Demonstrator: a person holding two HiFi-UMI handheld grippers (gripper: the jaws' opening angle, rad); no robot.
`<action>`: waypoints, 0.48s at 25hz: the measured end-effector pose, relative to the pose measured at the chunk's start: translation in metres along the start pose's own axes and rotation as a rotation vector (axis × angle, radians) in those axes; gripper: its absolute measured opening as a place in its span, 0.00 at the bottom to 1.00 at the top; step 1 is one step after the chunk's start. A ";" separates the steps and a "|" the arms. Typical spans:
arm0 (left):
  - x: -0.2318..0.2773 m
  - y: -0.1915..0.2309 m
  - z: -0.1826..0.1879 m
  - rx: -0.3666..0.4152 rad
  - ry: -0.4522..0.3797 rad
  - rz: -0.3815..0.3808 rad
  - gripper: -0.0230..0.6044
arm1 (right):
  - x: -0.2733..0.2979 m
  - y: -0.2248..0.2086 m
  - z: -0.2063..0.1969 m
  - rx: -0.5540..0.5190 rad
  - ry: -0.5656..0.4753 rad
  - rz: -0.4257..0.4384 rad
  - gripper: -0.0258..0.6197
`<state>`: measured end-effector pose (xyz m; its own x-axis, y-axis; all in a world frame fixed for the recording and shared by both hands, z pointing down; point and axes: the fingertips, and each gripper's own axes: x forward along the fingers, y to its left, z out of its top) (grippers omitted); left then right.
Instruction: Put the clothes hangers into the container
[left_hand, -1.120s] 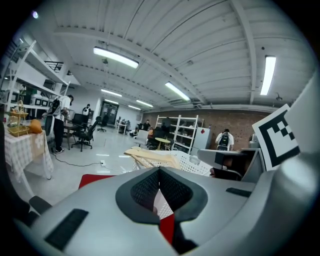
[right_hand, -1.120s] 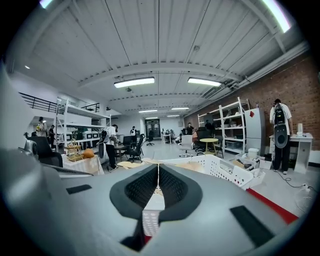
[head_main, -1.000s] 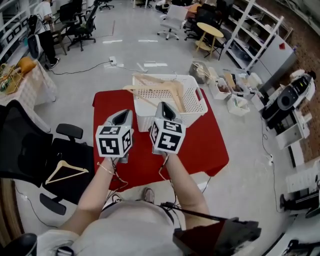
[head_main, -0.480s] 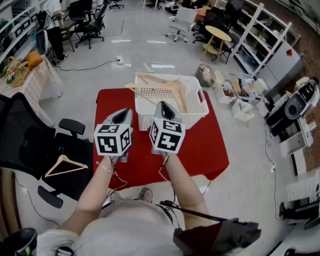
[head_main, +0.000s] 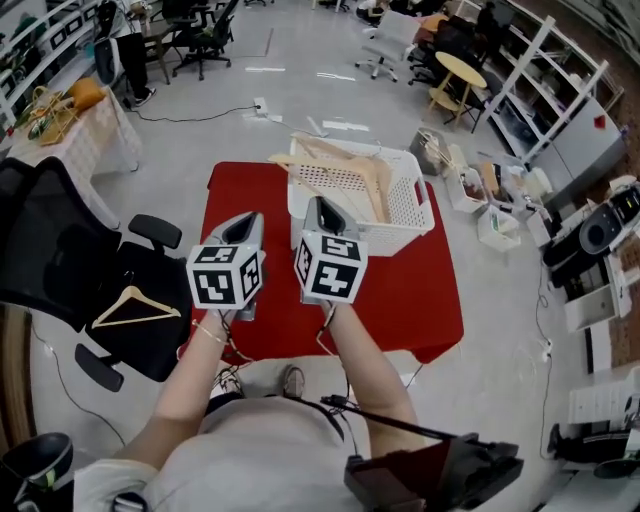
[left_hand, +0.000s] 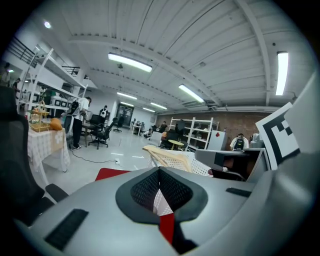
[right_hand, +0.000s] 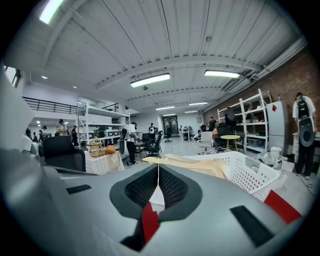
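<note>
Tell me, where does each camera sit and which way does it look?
Head view: on the person's head, looking steeply down at the red-clothed table; both forearms, the left tongs and the right tongs show.
Left gripper view: rides the left tongs, facing forward over its closed jaws.
Right gripper view: rides the right tongs, facing forward over its closed jaws.
Shared: all three see the white perforated plastic basket holding pale wooden clothes hangers.
</note>
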<state>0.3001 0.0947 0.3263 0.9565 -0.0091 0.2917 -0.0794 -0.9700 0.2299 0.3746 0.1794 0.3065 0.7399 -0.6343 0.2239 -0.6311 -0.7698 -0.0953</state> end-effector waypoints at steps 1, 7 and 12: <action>-0.004 0.009 -0.002 -0.011 -0.004 0.023 0.04 | 0.006 0.012 -0.001 -0.014 0.004 0.033 0.07; -0.048 0.095 -0.017 -0.100 -0.045 0.243 0.04 | 0.045 0.112 -0.018 -0.084 0.049 0.275 0.07; -0.143 0.192 -0.046 -0.224 -0.079 0.526 0.04 | 0.057 0.255 -0.051 -0.154 0.127 0.564 0.07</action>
<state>0.1354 -0.0790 0.3712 0.7894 -0.5028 0.3522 -0.5994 -0.7549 0.2660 0.2443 -0.0493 0.3444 0.2536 -0.9213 0.2947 -0.9519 -0.2919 -0.0932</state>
